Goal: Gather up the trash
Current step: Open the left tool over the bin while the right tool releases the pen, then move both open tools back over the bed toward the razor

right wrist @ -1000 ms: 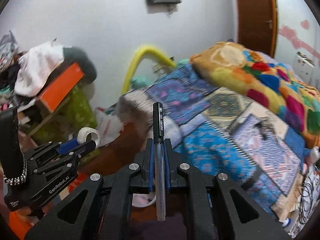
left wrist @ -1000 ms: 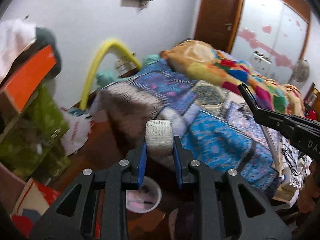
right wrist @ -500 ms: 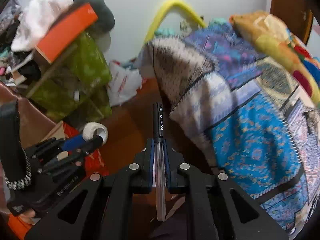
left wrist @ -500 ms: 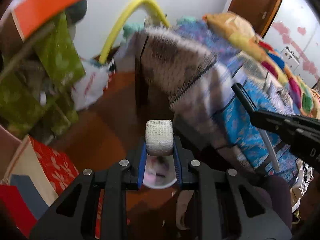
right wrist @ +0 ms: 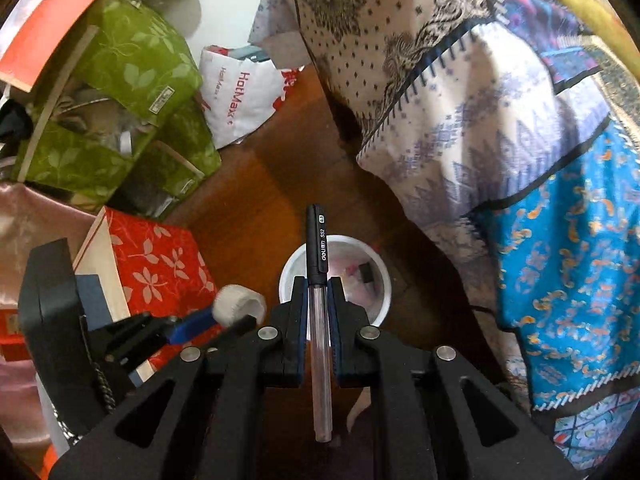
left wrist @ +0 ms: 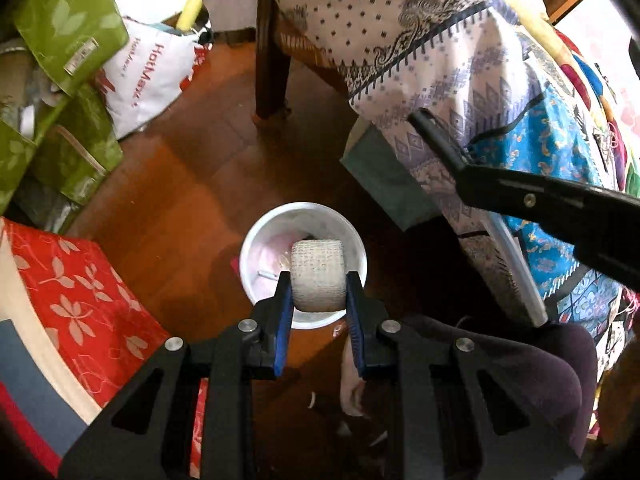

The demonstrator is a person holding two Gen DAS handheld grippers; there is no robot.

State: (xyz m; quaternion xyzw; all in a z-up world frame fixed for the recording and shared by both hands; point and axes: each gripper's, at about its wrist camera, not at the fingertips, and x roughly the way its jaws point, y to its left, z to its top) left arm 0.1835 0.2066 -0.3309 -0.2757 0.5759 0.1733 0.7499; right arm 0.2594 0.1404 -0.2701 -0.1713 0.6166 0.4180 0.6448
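My left gripper (left wrist: 318, 286) is shut on a roll of beige gauze tape (left wrist: 318, 274) and points steeply down over a small white bin (left wrist: 256, 240) on the wooden floor. The bin holds pink scraps. My right gripper (right wrist: 318, 290) is shut on a black-capped pen (right wrist: 316, 248) with a clear barrel, its cap over the same white bin (right wrist: 382, 280). In the right wrist view the left gripper (right wrist: 224, 320) with the tape roll (right wrist: 236, 304) shows at the lower left. In the left wrist view the pen (left wrist: 436, 136) and right gripper reach in from the right.
A bed draped with patterned cloth (left wrist: 440, 60) fills the right, its dark wooden leg (left wrist: 272, 76) beyond the bin. Green fabric boxes (right wrist: 120, 100), a white HotMax bag (right wrist: 240, 96) and a red floral box (right wrist: 156, 264) crowd the left. A person's foot (left wrist: 352, 384) stands near the bin.
Both grippers have dropped and tilted down from facing the bed and wall to pointing at the floor; the white bin now sits right under their tips. Tape and pen stay gripped.
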